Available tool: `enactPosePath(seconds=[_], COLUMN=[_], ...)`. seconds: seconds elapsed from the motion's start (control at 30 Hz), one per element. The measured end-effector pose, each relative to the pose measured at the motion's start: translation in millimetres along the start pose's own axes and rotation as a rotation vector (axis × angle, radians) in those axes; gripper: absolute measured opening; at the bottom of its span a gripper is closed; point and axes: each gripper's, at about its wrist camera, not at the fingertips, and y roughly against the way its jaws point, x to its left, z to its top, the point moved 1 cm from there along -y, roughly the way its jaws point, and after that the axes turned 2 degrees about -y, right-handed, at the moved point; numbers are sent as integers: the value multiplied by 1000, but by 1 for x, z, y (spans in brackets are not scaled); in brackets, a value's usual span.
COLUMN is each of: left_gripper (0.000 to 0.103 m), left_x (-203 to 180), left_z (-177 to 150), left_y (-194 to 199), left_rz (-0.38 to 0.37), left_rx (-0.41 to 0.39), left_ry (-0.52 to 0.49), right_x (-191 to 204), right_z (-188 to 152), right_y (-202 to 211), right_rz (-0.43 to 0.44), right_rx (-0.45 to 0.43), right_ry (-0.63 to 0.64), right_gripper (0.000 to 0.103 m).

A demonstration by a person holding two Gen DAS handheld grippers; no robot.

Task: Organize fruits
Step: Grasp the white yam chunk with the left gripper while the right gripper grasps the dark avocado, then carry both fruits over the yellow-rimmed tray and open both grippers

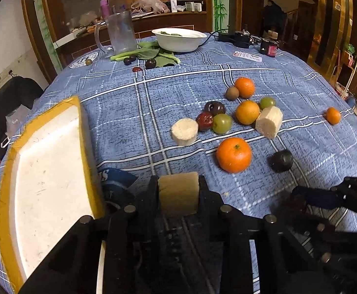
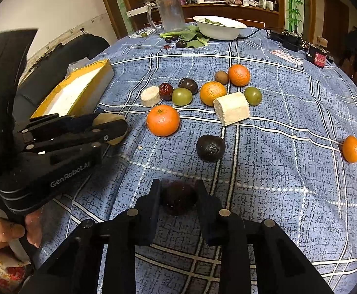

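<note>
My left gripper [image 1: 178, 186] is shut on a pale sugarcane chunk [image 1: 178, 196], just right of the yellow-rimmed white foam box [image 1: 48, 171]. It also shows in the right wrist view [image 2: 114, 127]. My right gripper [image 2: 178, 191] is shut on a dark plum [image 2: 178, 198] low over the cloth. Loose fruit lies mid-table: a big orange [image 2: 163, 120], a black wrinkled fruit [image 2: 210, 147], two sugarcane chunks [image 2: 232, 111], green plums [image 2: 182, 96], a red date [image 2: 166, 91], a kiwi [image 2: 221, 77], more oranges [image 2: 212, 93], and a lone mandarin [image 2: 352, 149].
The table has a blue checked cloth [image 2: 276, 171]. At the far edge stand a glass mug [image 2: 171, 14], a white bowl [image 2: 219, 28], green leaves with dark plums [image 2: 181, 43], a black power adapter [image 2: 286, 39] and a dark jar [image 2: 320, 57].
</note>
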Motion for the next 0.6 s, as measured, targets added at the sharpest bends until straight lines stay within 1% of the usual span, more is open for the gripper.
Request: enactPosePath(seconds=[0.07, 0.1, 0.23, 0.3, 0.33, 0.4, 0.53, 0.6], left_gripper=[28, 28, 29, 29, 29, 29, 29, 29], left_x=[3, 8, 28, 40, 47, 58, 91, 115], left_z=[-3, -5, -11, -15, -18, -22, -30, -34], left_y=[4, 8, 28, 39, 46, 58, 86, 99], left_rz=[4, -7, -98, -167, -209, -243, -215, -143], left_rx=[-7, -12, -45, -73, -91, -127, -199, -215], left_ry=[6, 21, 116, 180, 218, 277, 379, 425], right_x=[-1, 0, 4, 10, 15, 25, 54, 77], right_z=[-1, -2, -1, 1, 3, 8, 24, 33], right_y=[2, 3, 12, 17, 22, 28, 31, 29], right_rz=[15, 20, 34, 41, 56, 89, 156, 221], right_rx=[-1, -3, -16, -28, -39, -53, -60, -54], right_ry=[-11, -15, -17, -8, -1, 6, 39, 52], right_gripper=[29, 29, 29, 29, 29, 29, 29, 29])
